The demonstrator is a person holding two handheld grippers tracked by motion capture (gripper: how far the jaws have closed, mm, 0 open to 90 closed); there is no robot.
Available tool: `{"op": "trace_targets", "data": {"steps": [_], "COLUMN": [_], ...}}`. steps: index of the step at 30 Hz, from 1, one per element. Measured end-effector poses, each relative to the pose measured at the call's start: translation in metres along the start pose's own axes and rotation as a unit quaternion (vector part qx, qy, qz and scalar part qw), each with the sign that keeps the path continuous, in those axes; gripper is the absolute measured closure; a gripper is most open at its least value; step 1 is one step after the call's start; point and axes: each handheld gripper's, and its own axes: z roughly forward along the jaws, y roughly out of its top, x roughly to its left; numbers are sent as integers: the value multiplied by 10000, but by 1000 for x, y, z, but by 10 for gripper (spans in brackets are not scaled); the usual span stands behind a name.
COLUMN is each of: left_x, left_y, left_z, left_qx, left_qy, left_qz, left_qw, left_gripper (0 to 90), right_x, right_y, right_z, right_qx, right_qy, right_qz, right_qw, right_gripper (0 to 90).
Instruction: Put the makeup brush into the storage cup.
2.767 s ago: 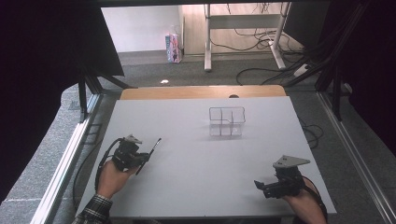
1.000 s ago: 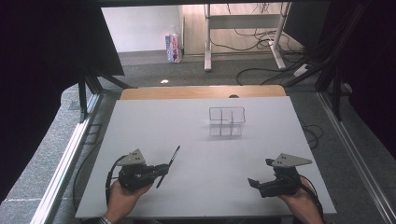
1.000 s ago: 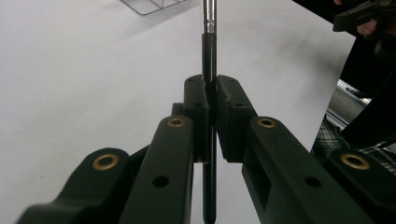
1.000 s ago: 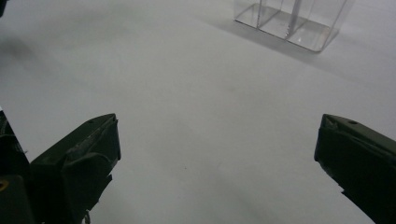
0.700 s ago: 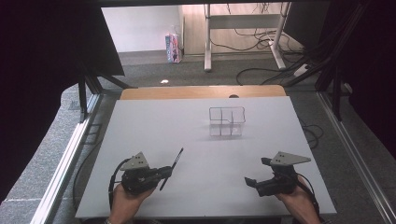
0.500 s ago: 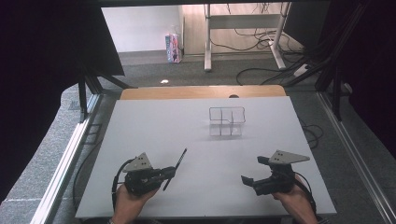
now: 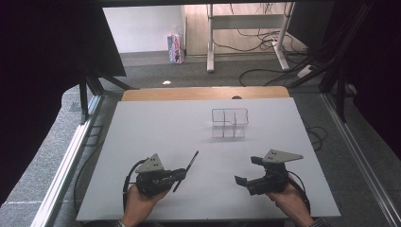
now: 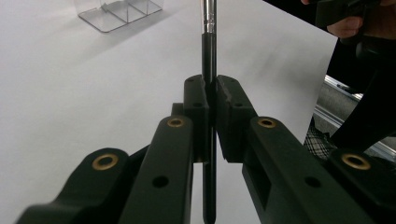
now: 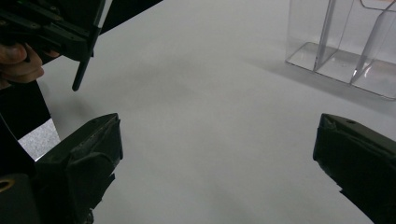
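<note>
Left claw (image 7: 182,174) clamps a black brush (image 7: 187,167); right claw (image 7: 246,171) gapes wide, clear organizer (image 7: 230,123) well beyond.

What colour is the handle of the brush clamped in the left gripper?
Black, with a silver metal ferrule further up the brush; the left gripper view shows it best.

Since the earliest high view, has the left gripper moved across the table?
Yes. The left gripper, shut on the brush, has shifted rightward and toward the near table edge, judged against the fixed clear organizer.

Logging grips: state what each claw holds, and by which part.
Left claw clamps a thin black brush on its handle; right claw is open and holds nothing.
</note>
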Motion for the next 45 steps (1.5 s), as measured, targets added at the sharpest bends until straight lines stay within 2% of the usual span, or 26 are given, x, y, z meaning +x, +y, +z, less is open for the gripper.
{"op": "trace_targets", "data": {"steps": [11,15,20,26,31,39,43,45], "left_x": [-3,-5,-7,-10,-14,-19,-21,-21], "left_y": [6,7,9,10,11,12,13,13], "left_z": [14,18,25,33,39,48,51,52], "left_qx": [47,39,40,64,19,-60,-107,-100], "left_qy": [-70,-97,-136,-142,-170,-255,-276,-299], "left_qz": [72,92,109,142,153,172,179,176], "left_qw": [9999,9999,9998,9998,9997,9995,9994,9993], "left_gripper": [837,837,837,837,837,837,837,837], "right_x": [6,9,10,12,13,14,14,13], "right_y": [7,11,17,24,27,30,30,31], "right_z": [15,20,27,32,35,40,44,45], "right_qx": [41,28,17,-25,-34,-36,16,6], "right_qy": [168,240,292,563,714,847,991,1125], "right_qz": [-43,52,304,454,612,673,773,869], "right_qw": [9998,9997,9991,9974,9956,9941,9921,9899], "right_gripper": [16,15,13,18,79,241,341,386]}}
